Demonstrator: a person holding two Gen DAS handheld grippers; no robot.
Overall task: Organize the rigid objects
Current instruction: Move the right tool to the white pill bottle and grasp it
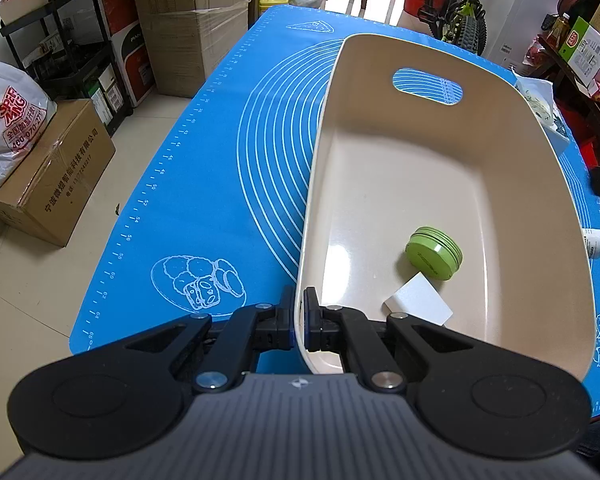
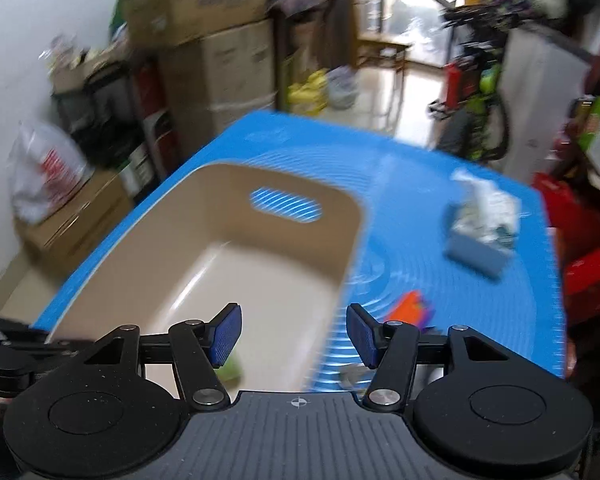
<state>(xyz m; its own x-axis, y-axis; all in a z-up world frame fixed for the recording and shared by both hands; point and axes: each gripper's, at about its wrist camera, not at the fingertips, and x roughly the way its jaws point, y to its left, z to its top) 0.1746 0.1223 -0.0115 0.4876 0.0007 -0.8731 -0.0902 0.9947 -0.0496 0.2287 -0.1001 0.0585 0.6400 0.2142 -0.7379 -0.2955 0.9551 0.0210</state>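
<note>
A cream plastic bin (image 1: 560, 184) with a handle slot stands on the blue mat (image 1: 204, 184). Inside it lie a green round tin (image 1: 434, 253) and a white flat block (image 1: 418, 304). My left gripper (image 1: 299, 320) is shut on the bin's near left rim, one finger inside and one outside. In the blurred right wrist view my right gripper (image 2: 294, 334) is open and empty above the bin's (image 2: 160, 216) near right edge. An orange and purple object (image 2: 414, 310) lies on the mat (image 2: 420, 184) right of the bin. A green shape (image 2: 232, 368) shows by the left finger.
A tissue pack (image 2: 482, 226) sits on the mat at the far right. A white bottle (image 1: 592, 242) lies right of the bin. Cardboard boxes (image 1: 48, 188), a black rack (image 1: 80, 52), bags and a bicycle (image 1: 460, 8) surround the table.
</note>
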